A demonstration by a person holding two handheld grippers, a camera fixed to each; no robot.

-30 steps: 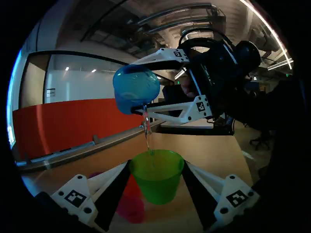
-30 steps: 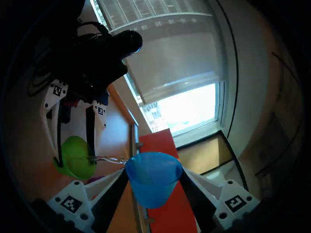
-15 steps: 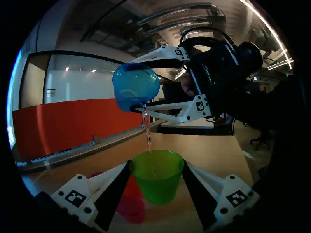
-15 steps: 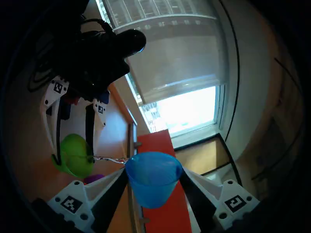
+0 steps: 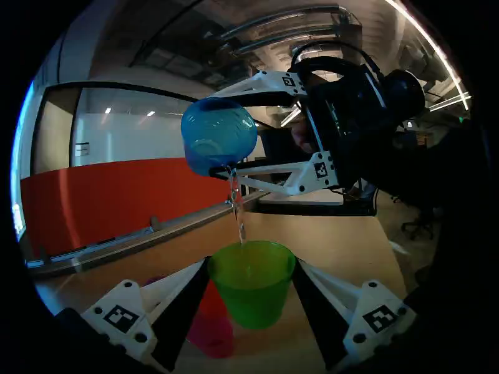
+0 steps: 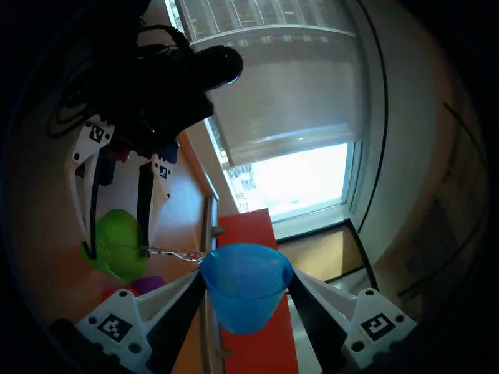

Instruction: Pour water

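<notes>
In the left gripper view my left gripper (image 5: 251,283) is shut on a green cup (image 5: 252,290), held upright above the wooden table (image 5: 340,243). Above it my right gripper (image 5: 218,132) is shut on a blue cup (image 5: 217,137), tipped on its side. A thin stream of water (image 5: 236,212) falls from the blue cup's rim into the green cup. In the right gripper view the blue cup (image 6: 244,293) sits between my right gripper (image 6: 246,290) fingers, and the water (image 6: 174,253) runs across to the green cup (image 6: 118,244) held by my left gripper (image 6: 118,240).
A pink cup (image 5: 211,329) and a purple one (image 5: 151,282) stand on the table below the green cup. An orange wall panel (image 5: 106,199) and a rail (image 5: 143,234) run along the table's far edge. A bright window (image 6: 293,177) lies beyond.
The blue cup has tipped a little further and the stream keeps running into the green cup. The right gripper view has rolled slightly. The left gripper holds still.
</notes>
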